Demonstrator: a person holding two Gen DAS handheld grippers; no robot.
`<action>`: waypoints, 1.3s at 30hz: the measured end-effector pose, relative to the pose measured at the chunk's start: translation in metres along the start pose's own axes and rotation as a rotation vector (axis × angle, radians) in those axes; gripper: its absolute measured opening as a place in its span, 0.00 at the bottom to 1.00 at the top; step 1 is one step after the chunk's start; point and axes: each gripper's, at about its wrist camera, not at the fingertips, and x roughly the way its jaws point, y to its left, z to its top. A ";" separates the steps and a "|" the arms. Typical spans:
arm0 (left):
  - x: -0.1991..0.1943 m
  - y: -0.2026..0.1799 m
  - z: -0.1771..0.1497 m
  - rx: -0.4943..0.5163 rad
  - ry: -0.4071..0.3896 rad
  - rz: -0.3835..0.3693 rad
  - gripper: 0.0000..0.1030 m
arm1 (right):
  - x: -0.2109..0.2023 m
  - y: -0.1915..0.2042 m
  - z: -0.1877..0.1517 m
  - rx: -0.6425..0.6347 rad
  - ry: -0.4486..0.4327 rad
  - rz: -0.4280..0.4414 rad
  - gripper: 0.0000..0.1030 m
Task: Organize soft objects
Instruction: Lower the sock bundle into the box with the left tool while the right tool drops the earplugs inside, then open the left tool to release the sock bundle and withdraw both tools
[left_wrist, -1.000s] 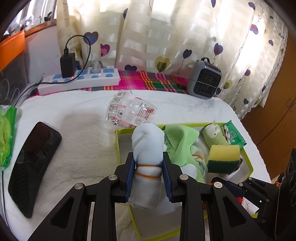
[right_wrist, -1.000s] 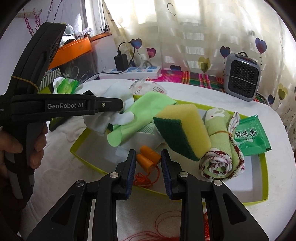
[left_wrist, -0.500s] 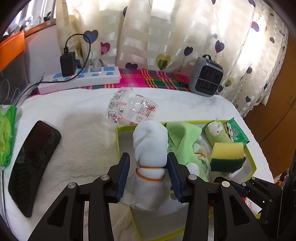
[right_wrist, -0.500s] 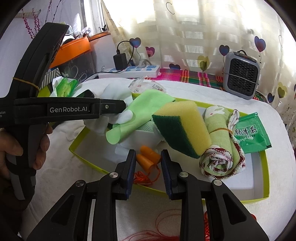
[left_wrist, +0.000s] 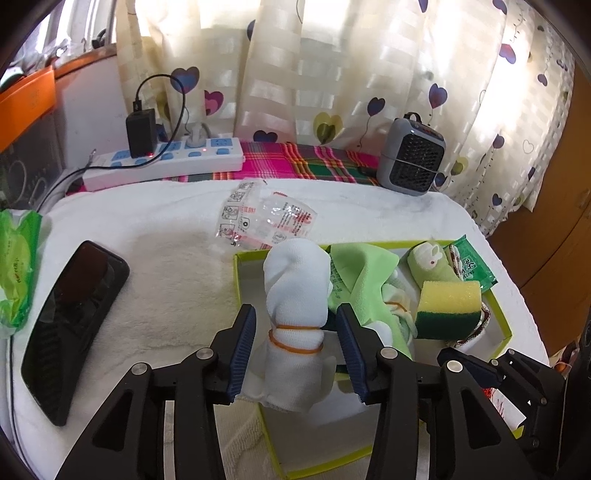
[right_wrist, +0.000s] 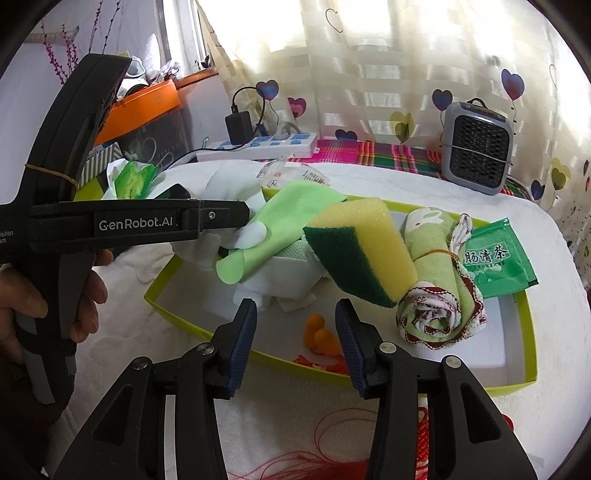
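Now my left gripper jaws stand spread around the white sock roll, lengthwise between them; right gripper jaws gape over orange earplugs

Pretty bright in both views, daylight pouring through the curtain straight ahead of the left gripper, blown out to near white in patches. Same backlit curtain beyond the right gripper. Soft shadows only, mostly under the black arms close to the lens. Heavy fisheye bend, dark vignette in the corners. Centre is sharp; the edges smear a bit. The white cloth ahead looks slightly overexposed.
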 end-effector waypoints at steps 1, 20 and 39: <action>-0.002 -0.001 -0.001 -0.001 -0.001 0.000 0.43 | -0.001 0.000 0.000 0.001 -0.001 -0.001 0.45; -0.032 -0.010 -0.015 -0.012 -0.039 0.042 0.55 | -0.021 0.005 -0.009 0.022 -0.033 0.004 0.48; -0.089 -0.027 -0.062 -0.022 -0.101 0.072 0.55 | -0.060 0.007 -0.034 0.062 -0.067 0.011 0.51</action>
